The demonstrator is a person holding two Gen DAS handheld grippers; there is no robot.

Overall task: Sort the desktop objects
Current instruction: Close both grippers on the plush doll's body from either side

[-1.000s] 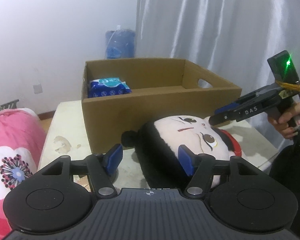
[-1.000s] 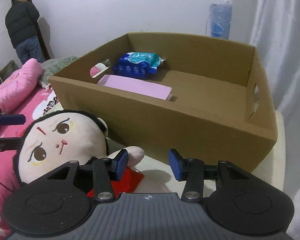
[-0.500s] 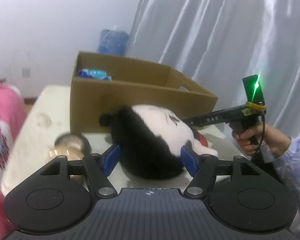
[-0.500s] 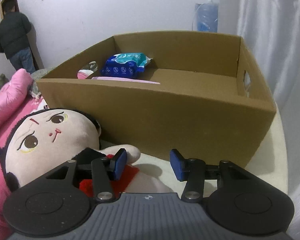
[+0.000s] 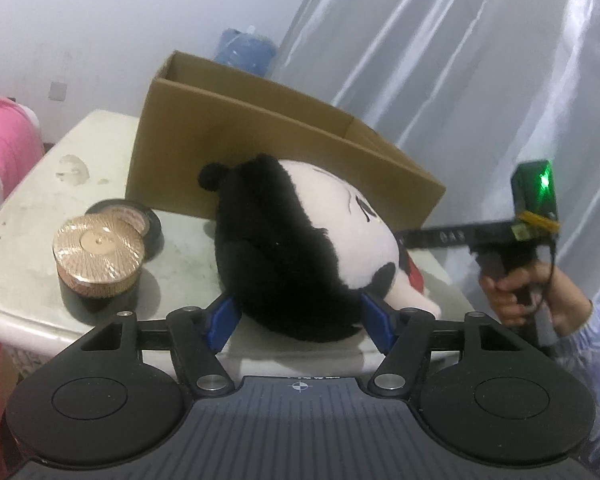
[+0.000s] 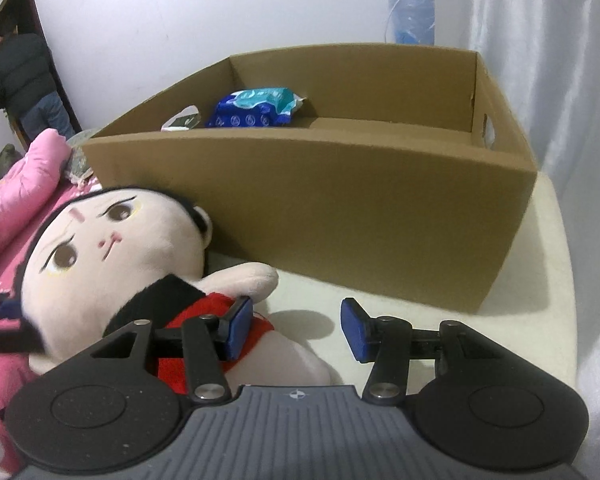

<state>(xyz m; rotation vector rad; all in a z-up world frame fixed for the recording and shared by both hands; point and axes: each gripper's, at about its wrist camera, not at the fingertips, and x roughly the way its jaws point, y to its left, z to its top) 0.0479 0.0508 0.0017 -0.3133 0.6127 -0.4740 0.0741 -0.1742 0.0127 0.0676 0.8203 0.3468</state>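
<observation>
A plush doll (image 5: 300, 240) with a black-haired head and red body lies on the white table in front of the cardboard box (image 5: 260, 128). My left gripper (image 5: 298, 320) is open, its blue pads on either side of the back of the doll's head. My right gripper (image 6: 298, 328) is open over the doll's (image 6: 112, 256) red body, its left pad (image 6: 240, 328) touching the red cloth. The right gripper also shows in the left wrist view (image 5: 460, 236), at the doll's far side. The box (image 6: 320, 200) holds a blue tissue pack (image 6: 256, 108).
A gold-topped round tin (image 5: 98, 256) and a black tape roll (image 5: 140, 224) stand on the table (image 5: 40, 200) left of the doll. Pink bedding (image 6: 16, 192) lies beyond the table's left edge. White curtains (image 5: 480, 60) hang behind. A person (image 6: 24, 80) stands at a far doorway.
My left gripper has dropped low and swung round behind the doll's head, so its pads now flank it. My right gripper has lowered toward the doll's body. The tin and tape came into view.
</observation>
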